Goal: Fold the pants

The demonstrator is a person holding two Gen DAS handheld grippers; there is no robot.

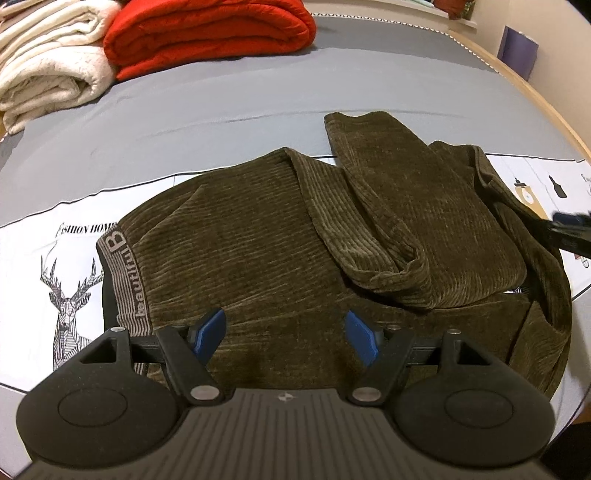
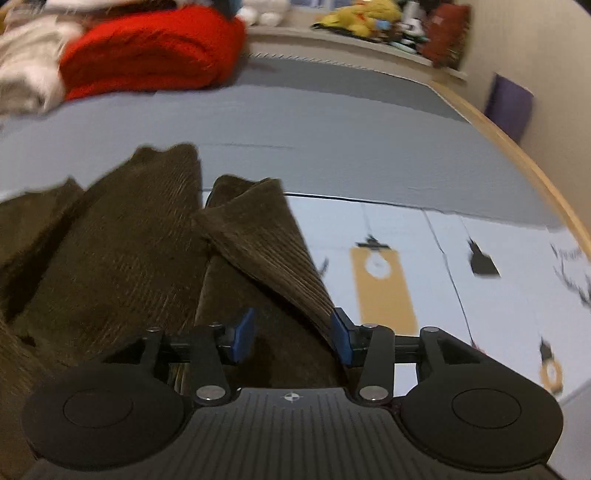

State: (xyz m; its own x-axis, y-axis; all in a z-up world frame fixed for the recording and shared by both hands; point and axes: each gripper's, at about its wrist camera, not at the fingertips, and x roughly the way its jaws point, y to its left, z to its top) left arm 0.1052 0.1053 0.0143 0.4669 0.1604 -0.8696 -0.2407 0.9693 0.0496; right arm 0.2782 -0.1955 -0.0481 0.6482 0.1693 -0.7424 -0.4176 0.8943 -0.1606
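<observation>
Pants [image 1: 258, 240]: olive-brown corduroy, lying on the white printed cloth [image 1: 44, 258] over the grey bed sheet [image 1: 221, 99]; the legs are doubled back over the body in loose, uneven folds.
Waistband [image 1: 125, 280]: grey ribbed band lettered "beautiful", at the pants' left end, beside the cloth's deer print [image 1: 70, 299].
Left gripper [image 1: 286, 334]: blue pads apart, hovering over the near edge of the pants — nothing between the pads.
Right gripper [image 2: 291, 334]: at the pants' right end; jaws spread, with a raised flap of corduroy running down between them and lying against the right pad [image 2: 341, 341]. Not pinched. In the left wrist view it shows only as a blurred dark tip [image 1: 570, 230] at the pants' far right edge.
Red blanket [image 1: 207, 33]: folded, well beyond the pants at the head of the bed.
Cream blankets [image 1: 48, 59]: folded stack touching the red blanket's left side.
Right wrist view: motion-blurred — fine detail of the folds cannot be told.
</observation>
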